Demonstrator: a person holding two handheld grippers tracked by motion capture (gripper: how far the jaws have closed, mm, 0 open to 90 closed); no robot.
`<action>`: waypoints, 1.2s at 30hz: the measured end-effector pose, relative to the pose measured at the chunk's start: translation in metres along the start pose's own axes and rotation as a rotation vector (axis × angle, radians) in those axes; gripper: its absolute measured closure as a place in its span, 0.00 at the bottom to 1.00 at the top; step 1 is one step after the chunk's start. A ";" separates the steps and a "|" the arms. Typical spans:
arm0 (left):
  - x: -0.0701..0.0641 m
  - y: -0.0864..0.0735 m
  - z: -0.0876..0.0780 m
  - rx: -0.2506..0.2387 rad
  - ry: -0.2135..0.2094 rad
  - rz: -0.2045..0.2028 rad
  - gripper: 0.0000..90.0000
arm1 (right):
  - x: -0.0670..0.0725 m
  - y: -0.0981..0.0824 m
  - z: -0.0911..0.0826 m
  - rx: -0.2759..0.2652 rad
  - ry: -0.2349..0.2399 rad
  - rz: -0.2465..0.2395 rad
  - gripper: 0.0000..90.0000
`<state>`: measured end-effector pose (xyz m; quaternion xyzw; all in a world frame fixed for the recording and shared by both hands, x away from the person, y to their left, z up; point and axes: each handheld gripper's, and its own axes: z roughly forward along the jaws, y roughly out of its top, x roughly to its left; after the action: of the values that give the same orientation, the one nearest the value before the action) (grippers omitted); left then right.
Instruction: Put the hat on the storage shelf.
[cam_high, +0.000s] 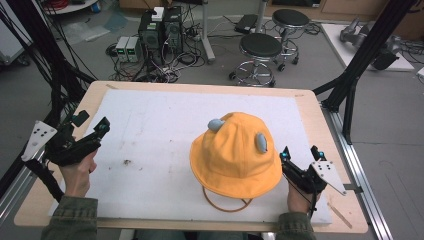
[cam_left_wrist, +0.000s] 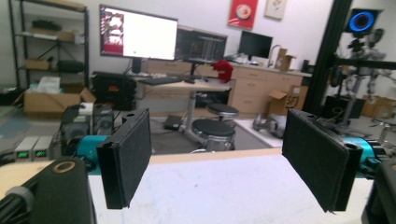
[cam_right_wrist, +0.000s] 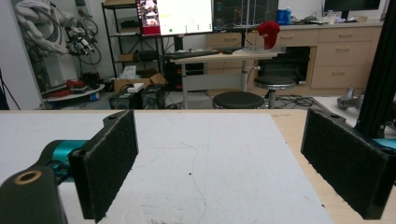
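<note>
Yellow hat (cam_high: 235, 152) on wire stand (cam_high: 226, 201) near table's (cam_high: 310, 117) front edge, between 2 empty, wide-open grippers: left gripper (cam_high: 91, 123), right gripper (cam_high: 300, 152).

We see a wooden table (cam_high: 320, 130) carrying a white mat (cam_high: 160, 125); on the mat stands a yellow hat (cam_high: 235, 152) over a wire stand (cam_high: 225, 202).

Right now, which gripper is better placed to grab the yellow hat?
Right. The right gripper sits open just beside the brim of the yellow hat, while the left gripper, also open, waits far across the white mat near the table's left edge.
</note>
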<state>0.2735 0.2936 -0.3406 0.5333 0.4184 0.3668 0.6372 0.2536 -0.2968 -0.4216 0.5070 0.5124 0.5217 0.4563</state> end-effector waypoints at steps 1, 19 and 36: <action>0.000 0.000 0.000 0.000 0.000 0.000 0.27 | 0.000 0.000 0.000 0.000 0.000 0.001 0.11; 0.023 -0.048 -0.007 0.084 0.193 0.014 0.27 | -0.001 0.000 0.000 0.015 -0.010 0.022 0.11; 0.020 -0.073 -0.022 0.116 0.286 0.079 0.28 | -0.003 0.000 0.000 0.024 -0.008 0.045 0.11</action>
<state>0.2625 0.3083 -0.4169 0.5275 0.5041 0.4390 0.5243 0.2537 -0.3001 -0.4220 0.5260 0.5053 0.5236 0.4403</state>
